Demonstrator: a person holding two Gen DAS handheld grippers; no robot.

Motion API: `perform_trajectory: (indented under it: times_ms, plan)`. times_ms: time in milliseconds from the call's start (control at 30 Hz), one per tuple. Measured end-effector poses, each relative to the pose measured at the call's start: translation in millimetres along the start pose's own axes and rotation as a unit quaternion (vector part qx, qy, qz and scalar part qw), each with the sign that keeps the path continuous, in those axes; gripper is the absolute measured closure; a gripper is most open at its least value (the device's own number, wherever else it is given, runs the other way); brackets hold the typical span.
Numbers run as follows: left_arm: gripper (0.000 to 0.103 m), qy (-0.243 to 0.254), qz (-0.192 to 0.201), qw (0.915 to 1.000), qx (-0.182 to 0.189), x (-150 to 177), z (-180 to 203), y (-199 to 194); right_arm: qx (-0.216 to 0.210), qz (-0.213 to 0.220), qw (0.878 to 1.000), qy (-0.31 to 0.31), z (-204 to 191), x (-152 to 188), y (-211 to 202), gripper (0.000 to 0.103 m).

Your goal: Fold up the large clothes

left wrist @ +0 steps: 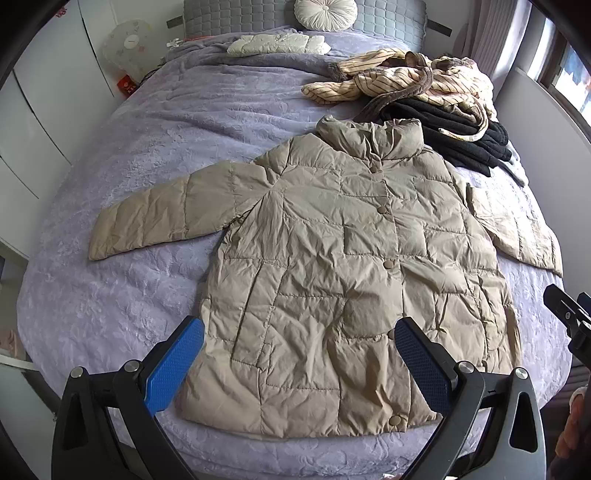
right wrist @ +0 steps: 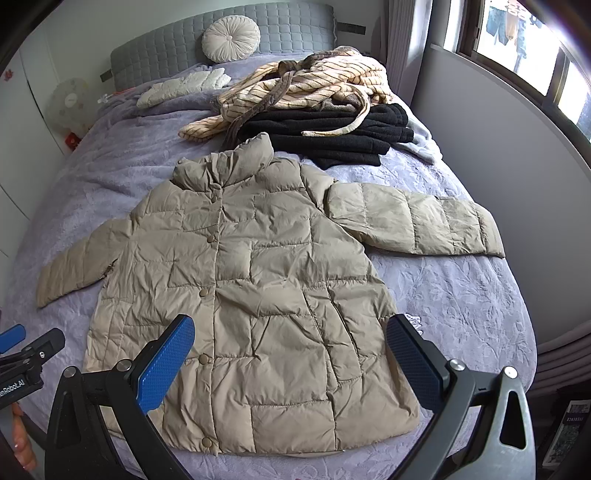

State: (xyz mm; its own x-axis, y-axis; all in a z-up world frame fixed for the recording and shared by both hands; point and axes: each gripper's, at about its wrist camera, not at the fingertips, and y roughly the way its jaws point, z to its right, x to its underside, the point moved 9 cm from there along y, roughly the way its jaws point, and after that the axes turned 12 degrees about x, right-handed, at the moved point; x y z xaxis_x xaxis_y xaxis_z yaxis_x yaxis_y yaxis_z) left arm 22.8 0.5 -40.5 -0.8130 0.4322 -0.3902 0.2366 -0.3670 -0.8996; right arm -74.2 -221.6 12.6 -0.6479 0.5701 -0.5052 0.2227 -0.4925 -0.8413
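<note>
A beige quilted puffer jacket (left wrist: 332, 266) (right wrist: 251, 295) lies flat and buttoned on the lilac bedspread (left wrist: 147, 184) (right wrist: 461, 302), collar away from me, both sleeves spread out to the sides. My left gripper (left wrist: 299, 328) hovers open above the jacket's hem, near its left half, with nothing between the blue pads. My right gripper (right wrist: 291, 328) hovers open above the hem's right half, also holding nothing. The right gripper's black frame (left wrist: 569, 317) shows at the right edge of the left wrist view, and the left gripper's frame (right wrist: 26, 354) shows at the left edge of the right wrist view.
Behind the jacket lies a pile of a striped cream robe (left wrist: 402, 81) (right wrist: 306, 85) on folded black clothes (left wrist: 461, 136) (right wrist: 332, 136). A white folded garment (left wrist: 277, 44) and a round cushion (left wrist: 325, 13) sit by the grey headboard. A window wall runs along the right.
</note>
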Motion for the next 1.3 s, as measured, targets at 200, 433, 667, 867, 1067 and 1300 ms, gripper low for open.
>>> perform_trajectory:
  times_ms: [200, 433, 667, 867, 1067, 1300]
  plan:
    - [0.0, -0.002, -0.002, 1.0, 0.001, -0.1, -0.5, 0.9, -0.001, 0.0, 1.0, 0.0, -0.7, -0.2, 0.5, 0.0]
    - [0.0, -0.002, -0.002, 1.0, 0.001, -0.1, -0.7, 0.7, -0.001, -0.001, 1.0, 0.0, -0.7, -0.3, 0.5, 0.0]
    - [0.0, -0.001, -0.002, 1.0, 0.001, -0.1, -1.3, 0.8, -0.002, -0.002, 1.0, 0.001, -1.2, -0.6, 0.5, 0.0]
    - [0.0, -0.001, -0.003, 1.0, 0.001, -0.3, -1.7, 0.8, -0.003, -0.003, 1.0, 0.001, -2.4, -0.4, 0.8, 0.0]
    - [0.0, -0.001, -0.003, 1.0, 0.001, -0.5, -2.0, 0.8, -0.003, -0.003, 1.0, 0.001, -1.6, -1.1, 0.4, 0.0]
    - [0.0, -0.002, -0.003, 1.0, 0.002, -0.8, -2.2, 0.8, -0.004, -0.004, 1.0, 0.001, -2.5, -1.1, 0.4, 0.0]
